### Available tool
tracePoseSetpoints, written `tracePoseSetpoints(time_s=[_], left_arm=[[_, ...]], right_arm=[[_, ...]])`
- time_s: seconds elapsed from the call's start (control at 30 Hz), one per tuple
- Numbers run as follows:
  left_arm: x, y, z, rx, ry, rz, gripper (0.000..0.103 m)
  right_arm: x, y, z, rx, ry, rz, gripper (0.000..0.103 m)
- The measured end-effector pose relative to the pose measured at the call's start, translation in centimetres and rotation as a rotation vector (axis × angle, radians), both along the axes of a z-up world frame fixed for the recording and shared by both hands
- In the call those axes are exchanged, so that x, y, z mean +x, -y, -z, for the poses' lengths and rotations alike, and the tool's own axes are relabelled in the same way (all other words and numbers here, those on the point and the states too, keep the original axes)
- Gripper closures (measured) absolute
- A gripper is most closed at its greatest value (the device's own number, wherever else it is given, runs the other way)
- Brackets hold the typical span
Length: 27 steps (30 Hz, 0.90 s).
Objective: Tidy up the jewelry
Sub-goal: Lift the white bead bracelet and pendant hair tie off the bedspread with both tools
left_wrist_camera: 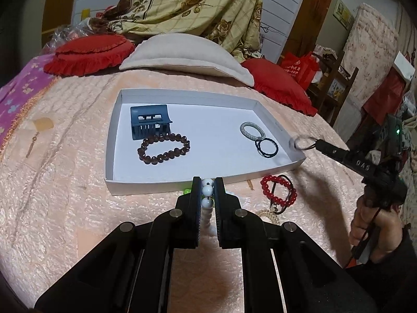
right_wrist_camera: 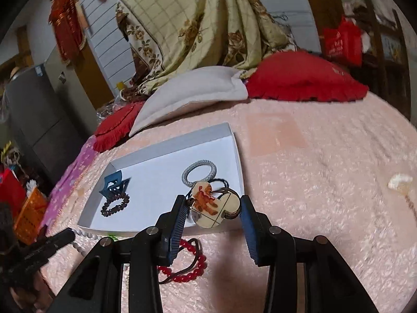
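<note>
Already inside the white box lid (left_wrist_camera: 182, 180) on the bed: a blue claw clip (left_wrist_camera: 149, 125), brown bead bracelet (left_wrist_camera: 163, 149), grey hair tie (left_wrist_camera: 252, 130) and black hair tie (left_wrist_camera: 268, 147). The left tool (left_wrist_camera: 207, 190) pinches a white bead string (left_wrist_camera: 207, 191) just short of the lid's near wall. The right tool (right_wrist_camera: 212, 208) grips what looks like a mouse-shaped charm (right_wrist_camera: 213, 206) over the lid's corner. A red bead bracelet (left_wrist_camera: 277, 190) still lies outside.

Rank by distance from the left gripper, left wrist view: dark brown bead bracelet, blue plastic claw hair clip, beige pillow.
1. Dark brown bead bracelet: in the white box, just beyond the left gripper, near its front left.
2. Blue plastic claw hair clip: directly behind the bracelet, touching it.
3. Beige pillow: past the box's far wall.
</note>
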State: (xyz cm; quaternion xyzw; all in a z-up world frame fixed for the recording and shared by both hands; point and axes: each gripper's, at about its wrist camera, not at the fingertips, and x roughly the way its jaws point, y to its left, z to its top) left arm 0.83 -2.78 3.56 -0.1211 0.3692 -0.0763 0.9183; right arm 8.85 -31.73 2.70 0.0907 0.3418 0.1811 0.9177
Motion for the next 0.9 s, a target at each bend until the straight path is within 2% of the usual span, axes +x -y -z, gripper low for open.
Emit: tracePoseSetpoints(time_s=[0.2,0.3,0.47,0.63,0.9], left_arm=[[-0.9,0.0,-1.0,0.003,-0.003,-0.013,0.095],[-1.7,0.3,-1.9,0.029,-0.001,-0.018,0.095],[-2.3,0.2,-3.1,0.085,-0.024,-0.084,0.095],[-2.7,0.2,-4.0,0.120,-0.042,-0.124,0.095],[-3.2,0.1,-5.1,0.144,-0.041,-0.149,0.095]], right_arm=[[-0.5,-0.6,-0.3,0.000,0.018,-0.017,0.063],[-0.8,-0.7,-0.2,-0.004,0.021,-0.025,0.063],[-1.7,-0.9,-0.8,-0.004,0.063,-0.039,0.063],[-3.1,-1.8,-1.3,-0.022,0.112,-0.095,0.063],[-4.0,-2.8,-0.9,-0.065,0.120,-0.160,0.063]])
